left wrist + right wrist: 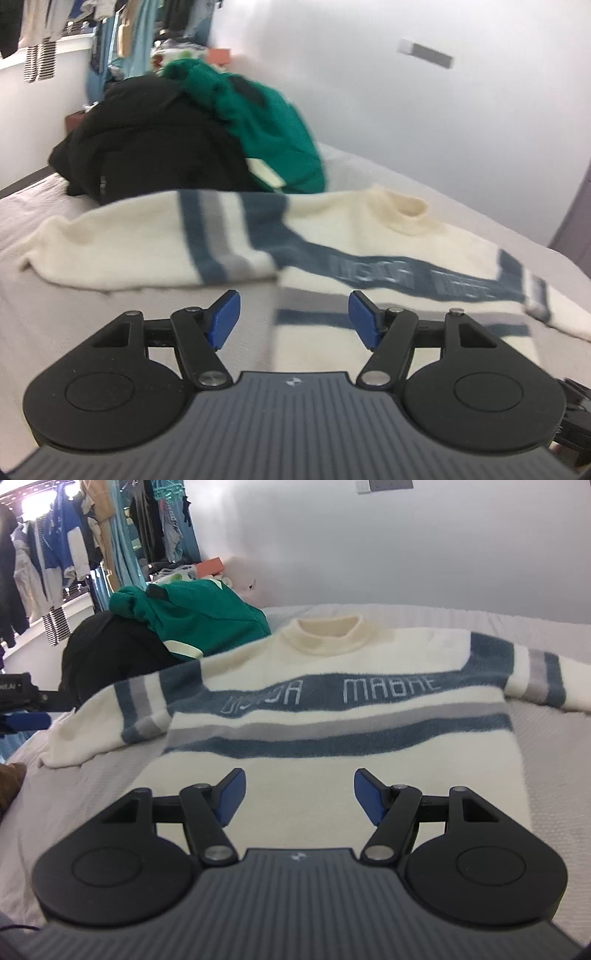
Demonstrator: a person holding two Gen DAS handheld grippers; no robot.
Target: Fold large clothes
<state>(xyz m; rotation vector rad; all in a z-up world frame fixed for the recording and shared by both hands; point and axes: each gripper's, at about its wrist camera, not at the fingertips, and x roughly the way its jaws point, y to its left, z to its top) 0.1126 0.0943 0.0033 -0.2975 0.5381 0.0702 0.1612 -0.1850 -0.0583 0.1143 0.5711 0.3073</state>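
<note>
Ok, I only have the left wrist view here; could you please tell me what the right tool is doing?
Observer: The right tool is open and empty, poised over the plain lower body of the sweater.
Operator: Thanks. The lettering is blurred for me; can you read it?
Observer: Partly. The second word on the blue chest band looks like MABRE; the first is too smeared to read.
Operator: And how does the sleeve on my right lie?
Observer: That sleeve is spread sideways, flat on the bed, and runs out of frame past its grey and blue bands.
</note>
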